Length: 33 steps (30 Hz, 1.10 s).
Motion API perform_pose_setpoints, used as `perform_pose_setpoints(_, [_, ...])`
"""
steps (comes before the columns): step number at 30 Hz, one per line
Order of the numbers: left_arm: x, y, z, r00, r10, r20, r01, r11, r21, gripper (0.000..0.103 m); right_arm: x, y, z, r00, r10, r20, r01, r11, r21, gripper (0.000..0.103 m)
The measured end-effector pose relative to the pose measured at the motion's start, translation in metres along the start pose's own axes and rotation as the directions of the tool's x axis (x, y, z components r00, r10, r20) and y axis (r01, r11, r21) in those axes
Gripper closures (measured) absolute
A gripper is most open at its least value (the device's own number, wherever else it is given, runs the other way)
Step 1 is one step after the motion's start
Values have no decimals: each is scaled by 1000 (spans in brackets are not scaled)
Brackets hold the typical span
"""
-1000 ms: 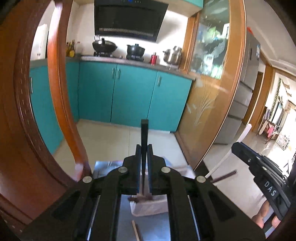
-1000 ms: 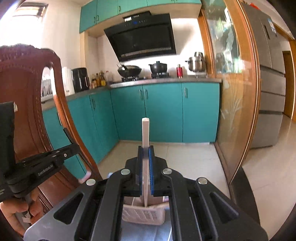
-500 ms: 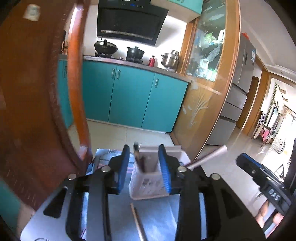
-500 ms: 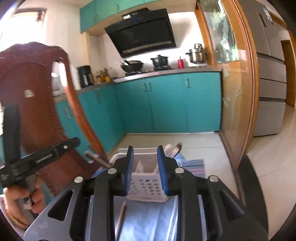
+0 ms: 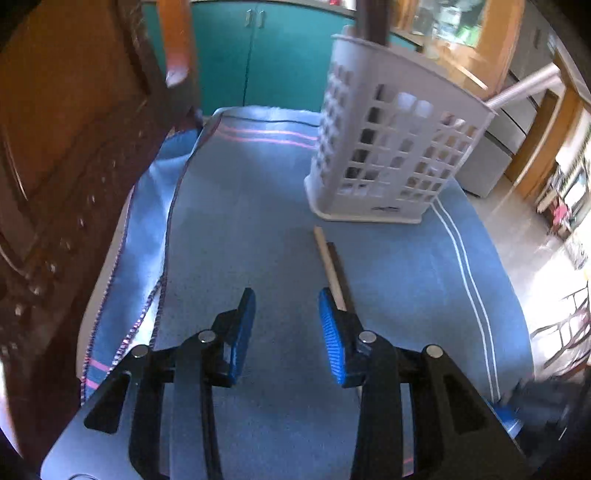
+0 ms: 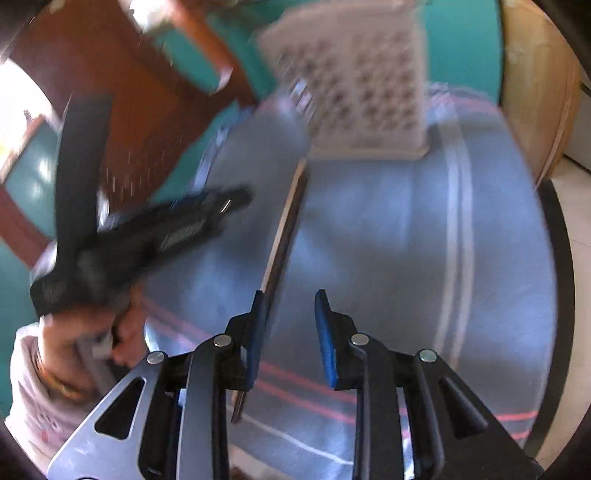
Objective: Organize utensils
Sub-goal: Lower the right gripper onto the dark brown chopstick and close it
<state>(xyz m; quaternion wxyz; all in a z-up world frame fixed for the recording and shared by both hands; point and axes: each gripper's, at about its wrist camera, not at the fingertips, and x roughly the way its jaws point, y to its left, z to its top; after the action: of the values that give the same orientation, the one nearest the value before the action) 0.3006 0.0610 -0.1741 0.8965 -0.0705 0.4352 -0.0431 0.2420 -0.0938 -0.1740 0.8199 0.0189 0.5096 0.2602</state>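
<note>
Both my tongs are wide apart and holding nothing. Left gripper (image 5: 286, 326) hangs over the blue cloth (image 5: 399, 280), jaws spread, blue pads (image 5: 332, 339) bare. Right gripper (image 6: 290, 326) same, spread and empty; its view is motion-blurred. Two chopsticks lie side by side on the cloth, touching along their length: light chopstick (image 5: 327, 260) and dark chopstick (image 5: 341, 271). In the left view their near ends run just under my right-hand finger; in the right view they pass under the left-hand finger. Far ends stop just short of the white slotted utensil holder (image 5: 391, 155), which stands upright on the cloth. A pale handle (image 5: 528, 86) leans out of the holder's right corner, a dark one (image 5: 371, 20) sticks up at the back. Carved wooden chair back (image 5: 74, 147) on the left, teal cabinets (image 5: 258, 55) behind. My left hand (image 6: 74, 343) shows in the right view, gripping the left tool's handle.
</note>
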Motion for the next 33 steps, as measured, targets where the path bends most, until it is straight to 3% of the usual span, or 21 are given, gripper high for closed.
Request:
perform_pose_setpoints(4, [-2, 10, -2, 999, 15, 42, -13, 999, -40, 57, 25, 21, -2, 997, -20, -70, 19, 1000, -17, 76])
perform_pose_setpoints(8, [-4, 20, -7, 999, -18, 41, 22, 995, -96, 57, 33, 36, 1, 995, -79, -54, 77, 996, -35, 76])
perform_pose_setpoints(9, [-4, 22, -9, 999, -22, 38, 26, 994, -105, 57, 35, 38, 2, 996, -78, -52, 77, 997, -22, 78])
perform_pose_setpoints(10, [-4, 24, -10, 999, -25, 35, 29, 993, -113, 57, 36, 38, 2, 996, -72, -56, 71, 997, -18, 91])
perform_pose_setpoints(17, [2, 28, -11, 999, -41, 19, 43, 990, -131, 56, 26, 6, 10, 999, 22, -25, -19, 991, 134, 97])
perform_pose_setpoints(18, [3, 27, -12, 999, -44, 16, 46, 990, -131, 55, 24, 3, 9, 1000, 19, -19, -16, 989, 145, 103])
perform_pose_setpoints(24, [7, 17, -14, 999, -42, 6, 43, 994, -99, 54, 12, -28, -2, 997, -73, 8, 69, 972, 224, 103])
perform_pose_setpoints(26, [7, 16, -14, 999, -42, 7, 42, 994, -102, 54, 10, -35, -3, 999, -52, 16, 47, 969, 241, 102])
perform_pose_setpoints(29, [8, 17, -14, 999, -52, 6, 53, 992, -117, 53, 6, -27, -5, 999, -33, 17, 29, 984, 176, 100])
perform_pose_setpoints(33, [9, 15, -15, 999, -53, 3, 53, 992, -117, 53, 12, 1, -9, 1000, -11, 5, 11, 998, 58, 84])
